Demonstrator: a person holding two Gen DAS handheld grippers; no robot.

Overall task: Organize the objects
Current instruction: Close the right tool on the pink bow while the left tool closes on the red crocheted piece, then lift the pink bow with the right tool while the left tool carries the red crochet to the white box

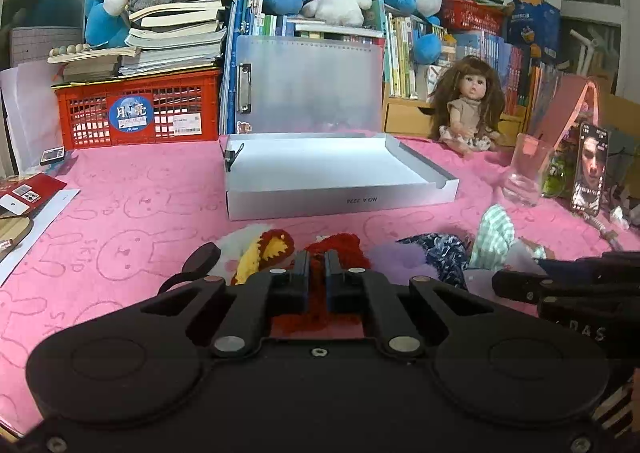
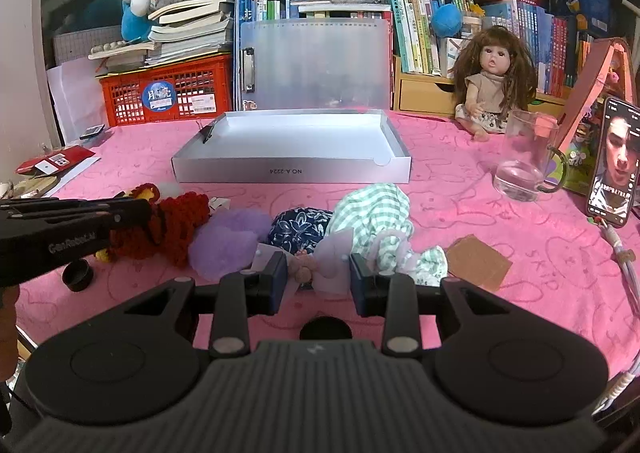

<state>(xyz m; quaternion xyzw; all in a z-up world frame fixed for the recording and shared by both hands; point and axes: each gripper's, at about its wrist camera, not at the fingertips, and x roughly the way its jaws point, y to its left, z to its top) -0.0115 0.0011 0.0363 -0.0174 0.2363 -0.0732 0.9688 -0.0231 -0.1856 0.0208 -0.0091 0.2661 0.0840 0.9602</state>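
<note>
Left wrist view: task judged barely begun, since the white box [image 1: 340, 177] at mid-desk is seen w/ nothing inside and every small item is found outside it, on the pink desk cover [image 1: 120, 213]. Going left to right in the right wrist view: a black cap [image 2: 78, 275] is seen at the pile's left edge; next the red knitted toy [image 2: 176, 221], w/ a yellow crochet bit beside it, is pinched by the left tongs [image 1: 316, 273], jaws drawn nearly together on the yarn; then a fluffy lilac pom [image 2: 224, 241], a navy floral cloth piece [image 2: 300, 227] and a green-check doll garment [image 2: 376, 221] are heaped touching one another just in front of the box. The right tongs [image 2: 318, 279] are held spread around pale lilac tulle and a tiny doll foot, nothing gripped yet. A brown card square [image 2: 478, 261] lies just right of the heap. Items look soft, light, easily snagged. Left to do, approx.: all pieces to be moved into the box.
</note>
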